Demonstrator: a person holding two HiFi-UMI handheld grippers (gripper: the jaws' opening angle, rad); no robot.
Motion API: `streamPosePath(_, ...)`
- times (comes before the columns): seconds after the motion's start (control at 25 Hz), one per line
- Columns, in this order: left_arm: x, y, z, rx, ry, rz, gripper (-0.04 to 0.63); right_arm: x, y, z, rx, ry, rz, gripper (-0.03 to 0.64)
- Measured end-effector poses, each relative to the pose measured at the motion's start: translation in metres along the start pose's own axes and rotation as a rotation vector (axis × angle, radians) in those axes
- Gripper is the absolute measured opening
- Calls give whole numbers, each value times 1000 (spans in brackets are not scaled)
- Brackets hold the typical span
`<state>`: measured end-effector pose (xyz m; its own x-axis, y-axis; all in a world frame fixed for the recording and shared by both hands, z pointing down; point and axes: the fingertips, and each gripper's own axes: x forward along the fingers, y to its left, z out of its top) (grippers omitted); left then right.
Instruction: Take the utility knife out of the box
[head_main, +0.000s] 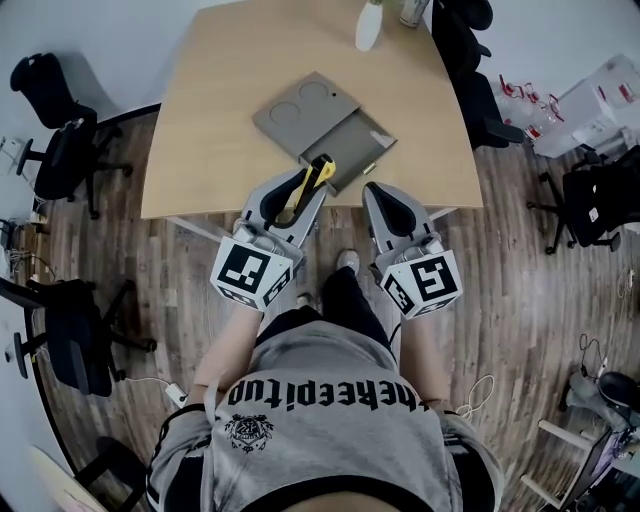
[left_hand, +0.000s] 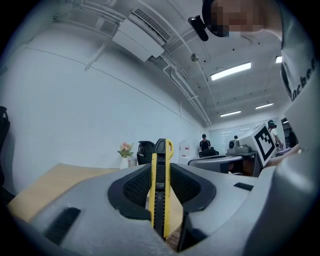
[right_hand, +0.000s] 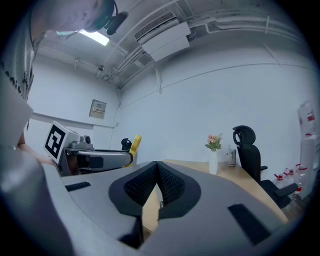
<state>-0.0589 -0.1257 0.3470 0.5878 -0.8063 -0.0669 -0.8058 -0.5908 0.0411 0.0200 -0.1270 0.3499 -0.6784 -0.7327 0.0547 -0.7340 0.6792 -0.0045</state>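
Task looks basically done: knife (left_hand: 160, 185) is out of the box (head_main: 318, 120), pinched in the left gripper (head_main: 303, 185) over the table (head_main: 210, 140) edge nearest the person. Right gripper (right_hand: 157, 172) pressed together, empty. Remaining: prob. just set it down. Vase (head_main: 368, 28) at far end, office chairs (head_main: 60, 140) round the table; nothing in the way.

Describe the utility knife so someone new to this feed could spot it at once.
Find the wooden table and the open grey box at its near edge. At the box's near side, the left gripper is clamped on the utility knife. It is the only yellow-and-black thing there; the right gripper beside it is empty.
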Motion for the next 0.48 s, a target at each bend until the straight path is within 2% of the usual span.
streamPosePath(0.48,-25,-8,7,-6,-39,-4,124,-21,20,4,-12,-17,-29,6)
